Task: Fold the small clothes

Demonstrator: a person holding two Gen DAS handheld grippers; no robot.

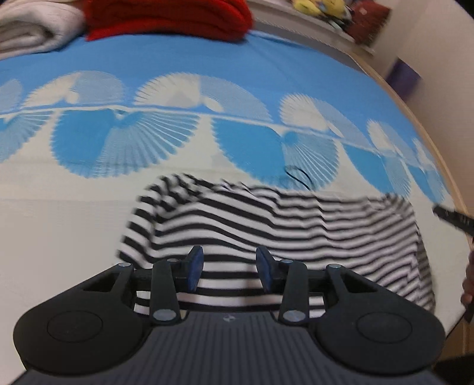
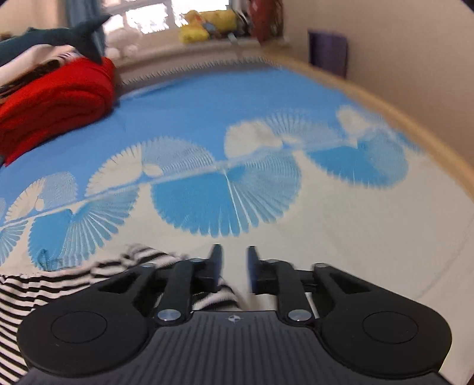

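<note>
A: Left wrist view – striped top (image 1: 266, 219) lies on the bed sheet (image 1: 59, 213), under the left gripper (image 1: 229, 268), jaws apart, nothing pinched.
B: Right gripper (image 2: 234, 266)?
A: Jaws parted too, empty; striped sleeve edge just below. Red blanket (image 2: 56, 97) well back.

Striped garment (image 1: 266, 225): black and white horizontal bands. Bedsheet (image 1: 207, 59): bright blue on the far part, cream on the near, with a row of blue and white fan-shaped rosettes between. Folded blanket (image 2: 56, 97), far left: red. Plush toys (image 2: 207, 23), far: yellow. Gripper pads (image 1: 195, 268): dark blue on black fingers.
</note>
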